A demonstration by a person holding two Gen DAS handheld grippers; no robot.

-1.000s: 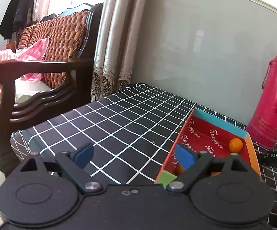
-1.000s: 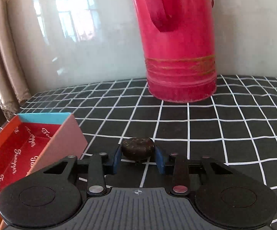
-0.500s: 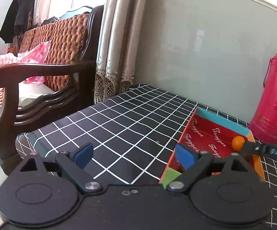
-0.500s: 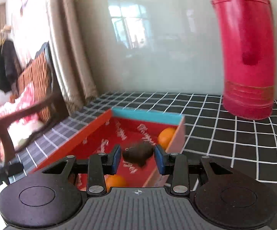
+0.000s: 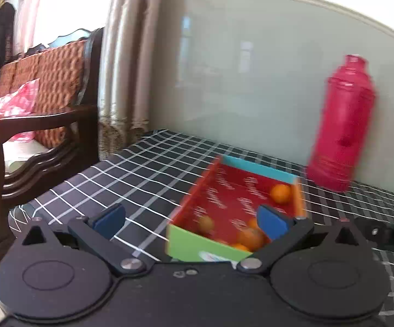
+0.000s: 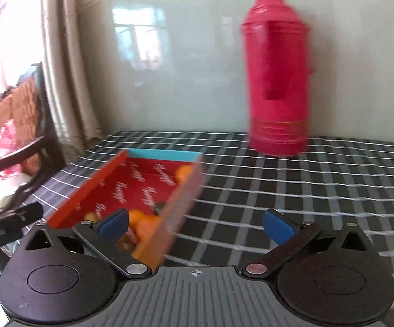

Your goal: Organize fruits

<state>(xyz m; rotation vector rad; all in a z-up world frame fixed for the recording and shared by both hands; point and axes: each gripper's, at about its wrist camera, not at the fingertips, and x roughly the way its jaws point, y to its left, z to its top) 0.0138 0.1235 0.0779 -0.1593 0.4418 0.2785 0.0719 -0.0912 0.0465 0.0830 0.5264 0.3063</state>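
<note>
A shallow red box with teal, orange and green walls sits on the checked tablecloth and holds several orange fruits. It also shows in the right wrist view, with oranges and a small dark fruit inside. My left gripper is open and empty, just before the box's green near wall. My right gripper is open and empty, above the box's near right corner. Both views are blurred.
A tall pink thermos stands at the back by the wall, right of the box; it also shows in the right wrist view. A wooden sofa and a curtain are to the left, past the table's edge.
My right gripper has opened and let go of the dark fruit, which now lies in the box. Both grippers have drawn back from the box.
</note>
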